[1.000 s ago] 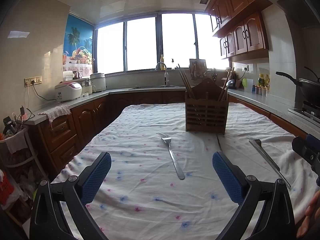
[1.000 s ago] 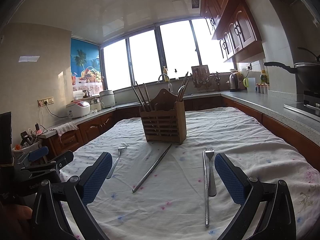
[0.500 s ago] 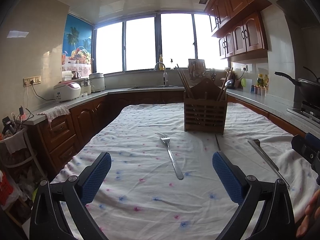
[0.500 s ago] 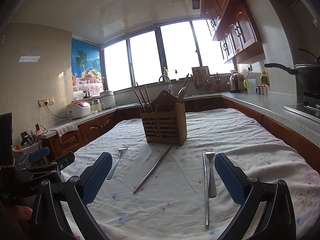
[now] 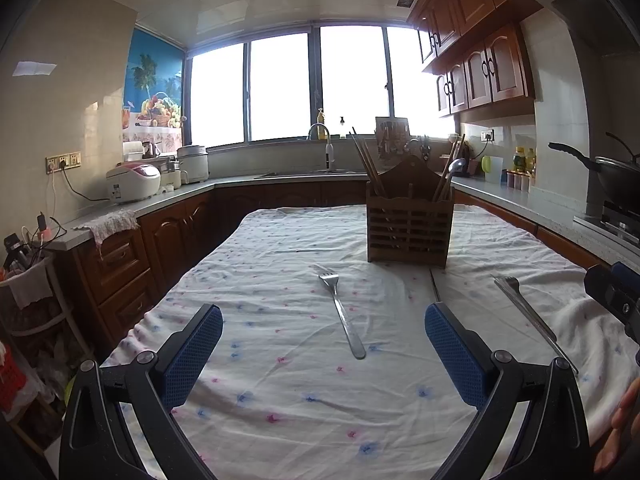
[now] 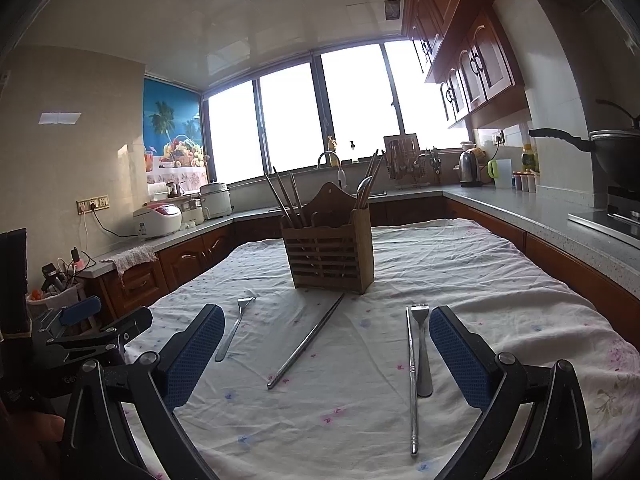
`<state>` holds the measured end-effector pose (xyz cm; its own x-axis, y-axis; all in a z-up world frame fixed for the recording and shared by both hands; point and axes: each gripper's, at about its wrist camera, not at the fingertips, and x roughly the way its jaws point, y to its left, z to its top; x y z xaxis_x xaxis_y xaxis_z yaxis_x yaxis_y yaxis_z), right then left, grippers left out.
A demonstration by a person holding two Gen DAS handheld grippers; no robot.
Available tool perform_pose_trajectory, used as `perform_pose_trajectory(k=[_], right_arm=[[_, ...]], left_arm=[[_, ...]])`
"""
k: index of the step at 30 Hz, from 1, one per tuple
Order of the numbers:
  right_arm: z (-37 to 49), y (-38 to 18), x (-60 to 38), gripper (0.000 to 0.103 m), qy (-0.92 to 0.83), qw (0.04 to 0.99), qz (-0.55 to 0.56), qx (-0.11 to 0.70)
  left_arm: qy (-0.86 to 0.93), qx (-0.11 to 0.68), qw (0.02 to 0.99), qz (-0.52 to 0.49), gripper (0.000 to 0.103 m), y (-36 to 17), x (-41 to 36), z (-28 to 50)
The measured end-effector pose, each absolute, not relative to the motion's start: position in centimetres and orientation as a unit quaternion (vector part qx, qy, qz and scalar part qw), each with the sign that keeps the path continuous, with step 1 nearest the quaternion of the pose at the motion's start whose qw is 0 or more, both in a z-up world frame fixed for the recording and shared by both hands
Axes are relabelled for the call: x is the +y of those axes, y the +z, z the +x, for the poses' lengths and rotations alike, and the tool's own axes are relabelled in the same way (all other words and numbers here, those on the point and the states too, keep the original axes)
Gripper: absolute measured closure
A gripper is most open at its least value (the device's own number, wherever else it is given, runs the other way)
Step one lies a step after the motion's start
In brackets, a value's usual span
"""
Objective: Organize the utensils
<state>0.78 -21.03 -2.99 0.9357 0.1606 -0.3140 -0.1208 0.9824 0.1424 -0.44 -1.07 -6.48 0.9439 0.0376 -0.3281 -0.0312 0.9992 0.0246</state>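
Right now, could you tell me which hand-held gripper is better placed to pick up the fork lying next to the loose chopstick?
The right hand-held gripper, probably. It is open, and that fork lies just inside its right finger, beside the chopstick. The left hand-held gripper faces the other fork.

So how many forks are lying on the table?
2. One fork lies on the tablecloth to the left, in front of the wooden holder. The other fork lies to the right, beside a long metal chopstick. More could be hidden inside the holder.
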Motion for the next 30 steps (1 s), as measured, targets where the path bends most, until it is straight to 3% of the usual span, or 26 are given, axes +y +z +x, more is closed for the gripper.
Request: perform_pose_trajectory(k=[30], right_arm=[[1.04, -2.88, -21.11, 0.0, 0.072, 0.982, 0.06, 0.165]], left_arm=[[0.015, 0.172, 0.985, 0.009, 0.001, -6.33, -1.64, -0.2]])
